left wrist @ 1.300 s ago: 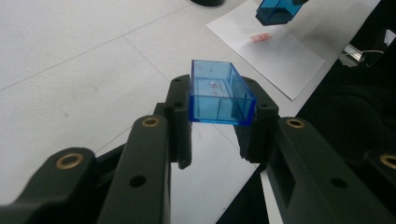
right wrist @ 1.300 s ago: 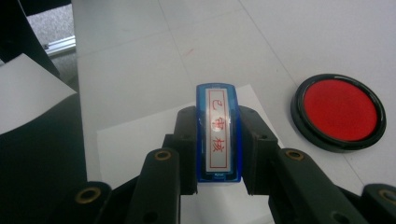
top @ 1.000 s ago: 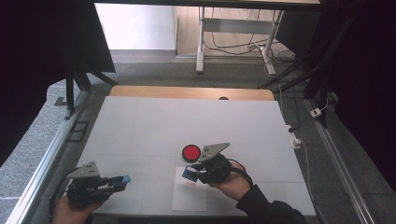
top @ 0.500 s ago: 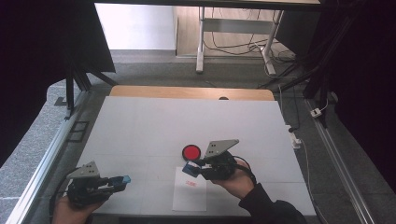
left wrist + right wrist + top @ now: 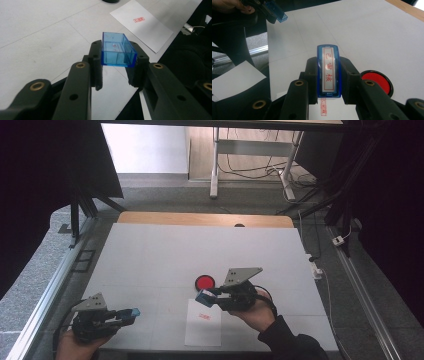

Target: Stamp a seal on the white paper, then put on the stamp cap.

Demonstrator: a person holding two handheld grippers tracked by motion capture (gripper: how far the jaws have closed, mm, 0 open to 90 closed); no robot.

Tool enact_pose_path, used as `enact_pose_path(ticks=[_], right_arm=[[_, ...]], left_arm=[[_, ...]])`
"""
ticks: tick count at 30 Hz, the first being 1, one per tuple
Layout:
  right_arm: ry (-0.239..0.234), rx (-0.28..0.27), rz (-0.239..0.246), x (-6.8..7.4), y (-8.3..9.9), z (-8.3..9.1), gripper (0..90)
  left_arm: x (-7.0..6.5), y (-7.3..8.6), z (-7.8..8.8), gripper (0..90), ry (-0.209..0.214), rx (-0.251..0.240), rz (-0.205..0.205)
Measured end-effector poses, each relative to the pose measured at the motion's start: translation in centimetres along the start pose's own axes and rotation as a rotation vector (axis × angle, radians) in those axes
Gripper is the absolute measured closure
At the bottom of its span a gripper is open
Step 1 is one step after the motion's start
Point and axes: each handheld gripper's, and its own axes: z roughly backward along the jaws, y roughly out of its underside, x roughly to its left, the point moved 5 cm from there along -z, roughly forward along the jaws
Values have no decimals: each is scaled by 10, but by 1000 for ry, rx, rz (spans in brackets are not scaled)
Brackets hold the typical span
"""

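My left gripper (image 5: 131, 312) is at the table's near left corner, shut on a clear blue cap (image 5: 117, 50) that lies across its pads. Near the front middle, my right gripper (image 5: 204, 296) is shut on a blue stamp (image 5: 328, 71). The stamp's white face with red characters is turned up toward the right gripper view's camera. The stamp hangs just above the far end of a white paper sheet (image 5: 202, 330), which bears a red imprint (image 5: 204, 316). A round red ink pad (image 5: 204, 282) sits on the table just beyond the stamp.
The white table (image 5: 150, 250) has a wooden strip (image 5: 200, 219) along its far edge and metal rails along both sides. A cable and a plug (image 5: 316, 270) lie off the table's right edge. The red imprint (image 5: 139, 19) also appears ahead of the left gripper's jaws.
My right gripper has lifted a little with the stamp above the paper. The left gripper and the blue cap have stayed where they were.
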Motion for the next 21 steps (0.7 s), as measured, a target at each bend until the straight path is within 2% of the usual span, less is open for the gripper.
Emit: enact_pose_path(ticks=[5,8,15,21], right_arm=[[-6,-2,8,1,-2,2,709],[-13,0,18,1,-2,3,709],[-31,2,18,3,-3,3,709],[-43,-3,-1,2,-4,4,709]], left_arm=[[0,0,0,683,10,5,1],[0,-2,0,683,42,-8,11],[-7,-11,-4,683,58,3,-39],[-13,-19,-12,683,95,20,-99]])
